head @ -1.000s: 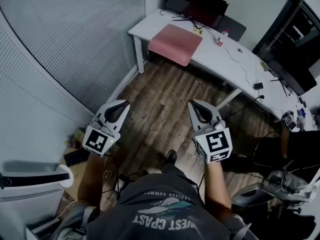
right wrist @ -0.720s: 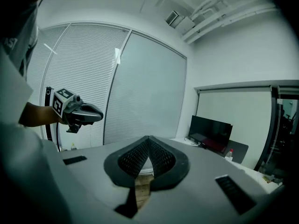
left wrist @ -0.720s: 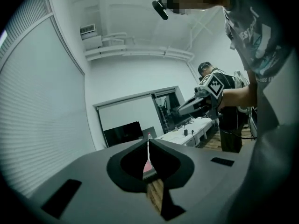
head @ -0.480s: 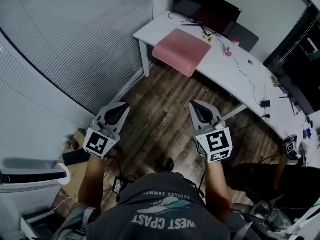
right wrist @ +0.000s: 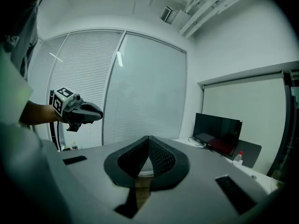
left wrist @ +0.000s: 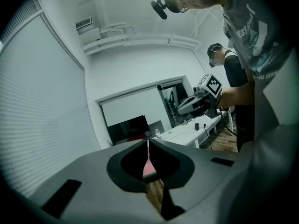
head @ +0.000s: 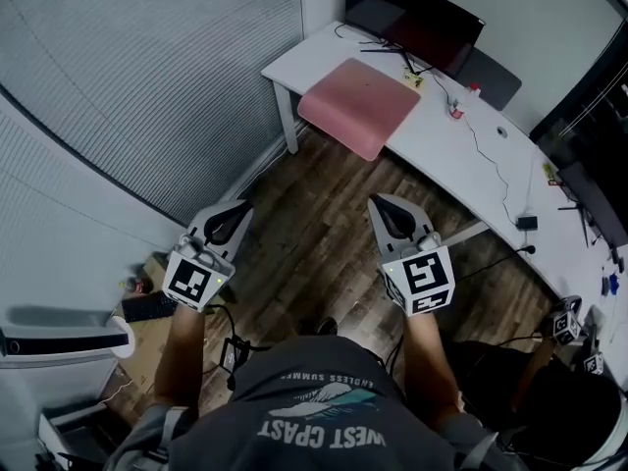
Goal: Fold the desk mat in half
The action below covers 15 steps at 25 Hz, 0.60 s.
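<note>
The person stands back from the white table (head: 461, 160), with a stretch of wooden floor (head: 314, 229) between them and it. Both arms are held out level. The left gripper (head: 236, 211) and the right gripper (head: 380, 208) are each clenched on nothing, jaws pressed together (each gripper's own view shows the two halves meeting in a thin seam).

From the head view, the pink desk mat (head: 360, 106) lies flat and unfolded at the table's near left end, reaching its front edge, well apart from both grippers. A dark monitor (head: 417, 29) stands behind it, and a thin cable (head: 483, 137) trails along the tabletop to the right.

The left gripper view alone shows a second person (left wrist: 223, 62) standing further back. The right gripper view adds a red-capped bottle (right wrist: 238, 158) beside the monitor, and the tall window blinds (right wrist: 140, 92) behind the left gripper.
</note>
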Available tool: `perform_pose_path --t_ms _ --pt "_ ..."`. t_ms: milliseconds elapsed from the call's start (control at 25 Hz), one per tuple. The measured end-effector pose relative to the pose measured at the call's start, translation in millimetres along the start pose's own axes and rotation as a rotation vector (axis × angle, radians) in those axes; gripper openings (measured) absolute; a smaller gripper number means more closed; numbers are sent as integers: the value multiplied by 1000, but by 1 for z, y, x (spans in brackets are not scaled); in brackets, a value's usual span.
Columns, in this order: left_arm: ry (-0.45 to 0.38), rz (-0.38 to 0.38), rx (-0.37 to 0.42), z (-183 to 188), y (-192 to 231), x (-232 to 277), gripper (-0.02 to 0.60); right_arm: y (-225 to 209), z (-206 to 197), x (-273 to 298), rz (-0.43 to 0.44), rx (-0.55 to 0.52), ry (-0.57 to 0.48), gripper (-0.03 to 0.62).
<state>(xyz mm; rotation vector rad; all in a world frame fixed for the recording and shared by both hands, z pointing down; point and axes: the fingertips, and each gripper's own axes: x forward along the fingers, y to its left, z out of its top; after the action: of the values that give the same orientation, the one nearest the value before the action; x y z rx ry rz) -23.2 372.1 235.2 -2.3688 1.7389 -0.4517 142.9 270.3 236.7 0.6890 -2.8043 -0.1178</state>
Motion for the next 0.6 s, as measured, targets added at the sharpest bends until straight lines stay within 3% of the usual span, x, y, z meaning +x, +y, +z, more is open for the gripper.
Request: perform_pose_path --t_ms 360,600 --pt "3 -27 14 7 -3 45 25 -33 -14 7 0 21 4 25" --pt "-8 -90 2 -4 8 77 25 -50 -20 16 -50 33 27 25"
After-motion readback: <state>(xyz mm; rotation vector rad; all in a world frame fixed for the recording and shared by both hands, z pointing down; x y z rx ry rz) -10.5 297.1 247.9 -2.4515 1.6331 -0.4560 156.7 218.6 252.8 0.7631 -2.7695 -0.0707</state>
